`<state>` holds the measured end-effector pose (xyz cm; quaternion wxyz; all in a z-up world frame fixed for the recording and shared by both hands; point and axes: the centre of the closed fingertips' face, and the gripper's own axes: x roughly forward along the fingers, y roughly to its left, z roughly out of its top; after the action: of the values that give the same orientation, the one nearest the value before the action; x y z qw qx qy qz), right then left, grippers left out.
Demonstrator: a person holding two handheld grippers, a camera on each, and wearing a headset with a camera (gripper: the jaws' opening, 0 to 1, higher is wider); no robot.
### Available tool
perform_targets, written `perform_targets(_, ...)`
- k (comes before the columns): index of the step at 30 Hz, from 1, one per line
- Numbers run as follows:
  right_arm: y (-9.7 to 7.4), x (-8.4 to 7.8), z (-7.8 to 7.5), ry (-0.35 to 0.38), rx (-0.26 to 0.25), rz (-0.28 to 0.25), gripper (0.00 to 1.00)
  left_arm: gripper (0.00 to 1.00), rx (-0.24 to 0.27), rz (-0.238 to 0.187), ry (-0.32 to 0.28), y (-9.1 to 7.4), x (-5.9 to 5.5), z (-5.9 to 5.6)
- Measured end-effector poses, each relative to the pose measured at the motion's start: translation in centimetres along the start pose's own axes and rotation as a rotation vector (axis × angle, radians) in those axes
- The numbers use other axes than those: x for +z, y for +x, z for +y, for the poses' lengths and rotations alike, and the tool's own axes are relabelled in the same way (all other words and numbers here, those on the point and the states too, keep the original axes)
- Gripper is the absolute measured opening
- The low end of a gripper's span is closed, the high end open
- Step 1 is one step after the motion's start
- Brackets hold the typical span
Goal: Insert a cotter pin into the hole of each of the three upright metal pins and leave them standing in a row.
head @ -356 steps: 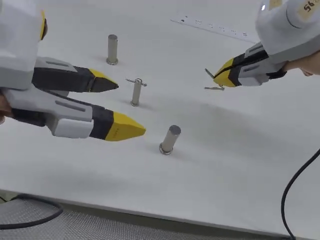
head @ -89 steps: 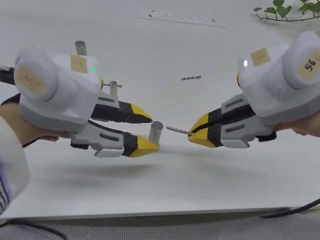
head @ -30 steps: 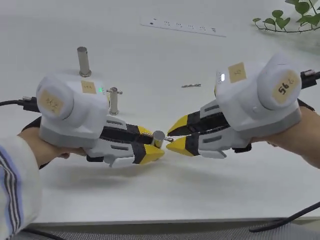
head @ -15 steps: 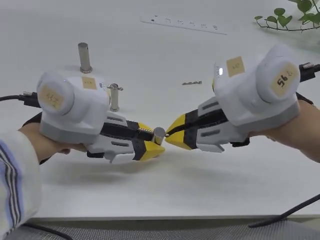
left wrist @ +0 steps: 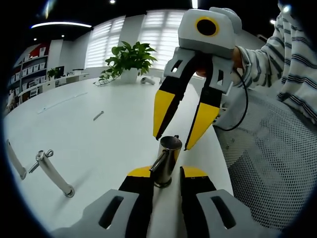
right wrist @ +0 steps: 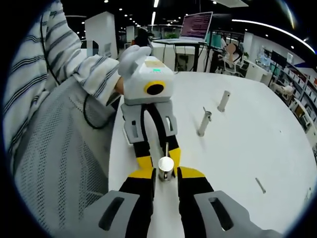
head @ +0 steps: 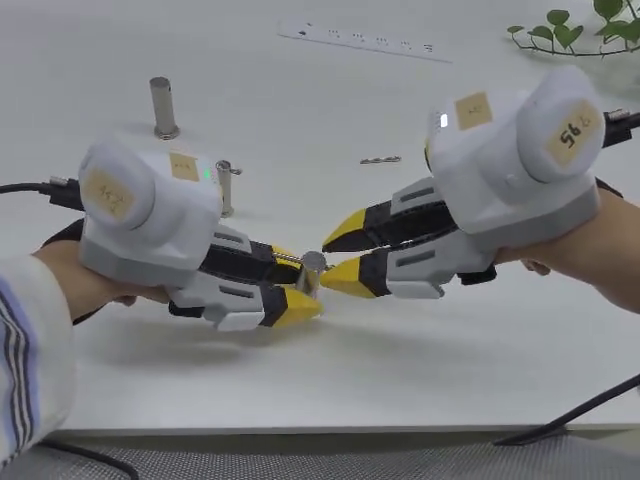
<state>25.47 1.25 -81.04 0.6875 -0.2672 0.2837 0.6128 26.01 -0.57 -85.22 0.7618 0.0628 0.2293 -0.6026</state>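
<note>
The head view looks forward and down across the white workbench (head: pixel 450 350) from its near edge. The left gripper view faces right, the right gripper view left; both sit low and close, sharing the near metal pin (left wrist: pixel 166 158) between them.
</note>
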Motion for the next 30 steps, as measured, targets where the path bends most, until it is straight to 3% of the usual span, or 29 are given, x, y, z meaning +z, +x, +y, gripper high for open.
perform_targets(2, 0.3, 0.0, 0.2, 0.009, 0.006, -0.002, 0.19, 0.20, 0.000, 0.029, 0.014, 0.0, -0.5, 0.0)
perform_targets(5, 0.7, 0.0, 0.4, 0.020, 0.009, -0.001, 0.19, 0.28, 0.001, 0.032, 0.023, -0.1, -0.7, 0.0)
perform_targets(12, 1.1, -0.1, 0.6, 0.026, 0.015, -0.003, 0.19, 0.52, 0.009, 0.024, 0.051, -0.8, -0.7, 0.1)
perform_targets(16, 1.3, -0.1, 0.6, 0.027, 0.019, -0.002, 0.19, 0.64, 0.000, -0.001, 0.061, -1.3, -0.4, 0.0)
perform_targets(19, 1.4, -0.1, 0.5, 0.029, 0.020, 0.000, 0.19, 0.81, 0.012, 0.001, 0.072, -1.7, -0.6, 0.0)
perform_targets(21, 1.4, -0.1, 0.5, 0.029, 0.020, 0.003, 0.19, 0.91, 0.006, -0.007, 0.053, -2.3, -0.7, -0.2)
perform_targets(25, 1.6, -0.2, 0.4, 0.029, 0.021, 0.005, 0.19, 1.00, 0.012, -0.027, 0.009, -3.5, -0.7, -0.6)
perform_targets(30, 2.0, 0.0, 0.3, 0.022, 0.025, 0.001, 0.18, 1.00, 0.043, -0.043, -0.035, -5.0, -1.0, -0.6)
